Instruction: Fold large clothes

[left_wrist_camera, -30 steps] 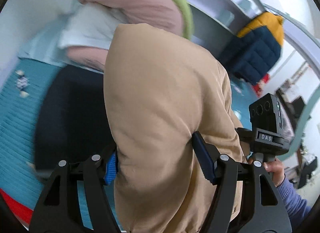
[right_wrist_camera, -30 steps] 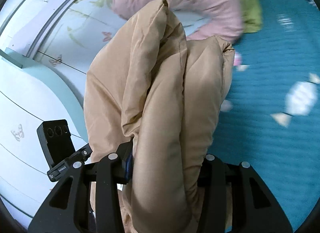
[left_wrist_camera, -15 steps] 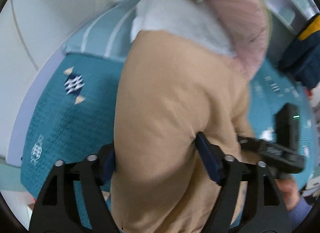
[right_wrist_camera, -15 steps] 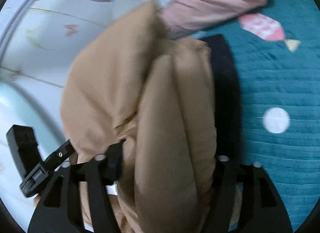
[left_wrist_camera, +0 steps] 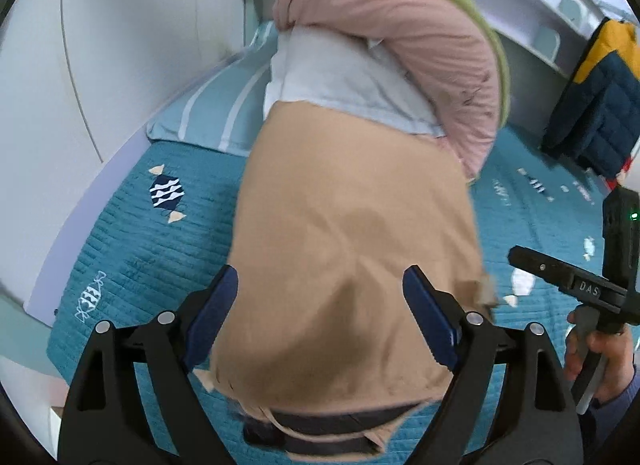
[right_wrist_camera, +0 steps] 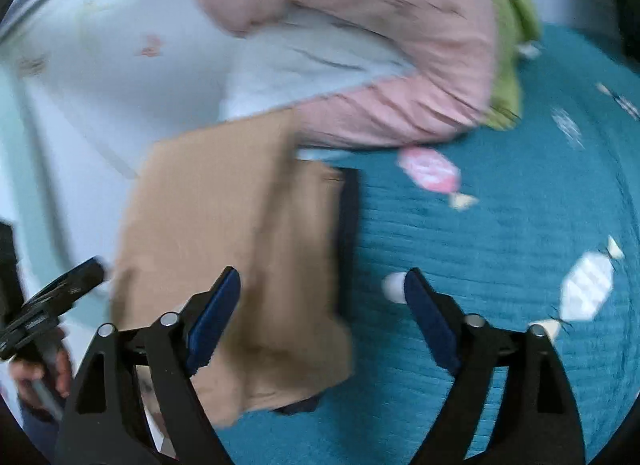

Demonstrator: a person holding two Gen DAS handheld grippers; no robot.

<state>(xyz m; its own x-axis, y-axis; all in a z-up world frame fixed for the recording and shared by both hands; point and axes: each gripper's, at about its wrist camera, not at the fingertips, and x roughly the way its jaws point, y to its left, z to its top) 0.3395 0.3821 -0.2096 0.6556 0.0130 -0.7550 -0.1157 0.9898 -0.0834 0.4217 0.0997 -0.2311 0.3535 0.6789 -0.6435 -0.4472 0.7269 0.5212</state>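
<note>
Jacket (left_wrist_camera: 352, 249) now lies folded on the bedspread (left_wrist_camera: 132, 249) against the pink bedding (left_wrist_camera: 400, 29); your left gripper (left_wrist_camera: 320, 317) has let go, jaws wide, straddling it. Right view, blurred: right gripper (right_wrist_camera: 320, 317) also released, jaws wide and empty, jacket (right_wrist_camera: 232, 245) down-left. Fold looks placed.

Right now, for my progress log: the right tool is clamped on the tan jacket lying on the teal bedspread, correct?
No: the right wrist view shows the right tool open, gripping nothing. The tan jacket does lie on the teal bedspread.
</note>
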